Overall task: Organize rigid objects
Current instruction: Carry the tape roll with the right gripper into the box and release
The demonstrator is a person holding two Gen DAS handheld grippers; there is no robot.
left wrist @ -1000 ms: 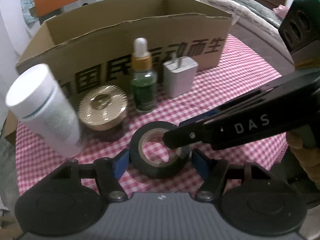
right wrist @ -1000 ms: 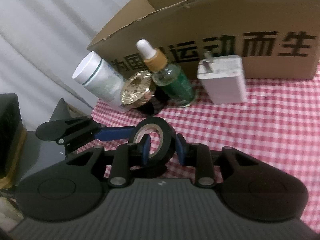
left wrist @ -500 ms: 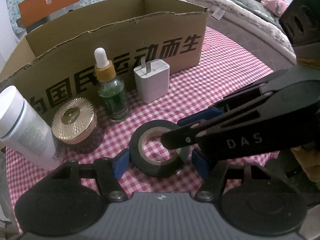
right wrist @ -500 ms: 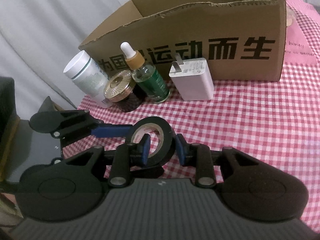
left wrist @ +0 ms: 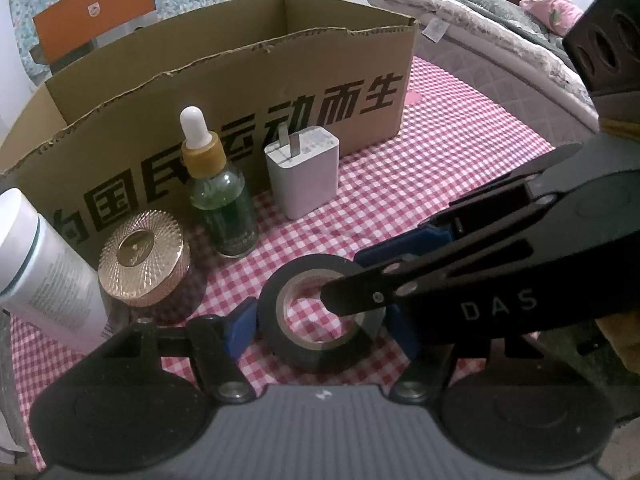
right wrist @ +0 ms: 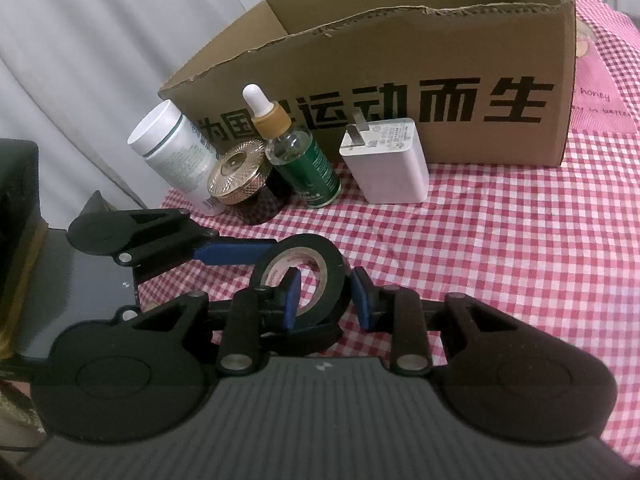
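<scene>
In the left wrist view a cardboard box fills the upper middle of the frame, standing on the tablecloth; before its front wall stand, from left to right, a tube, a round jar, a dropper bottle and a charger; a tape roll sits lower centre, in front of the bottle and charger; a bed lies upper right, behind the table; a chair stands upper left, behind the box.
</scene>
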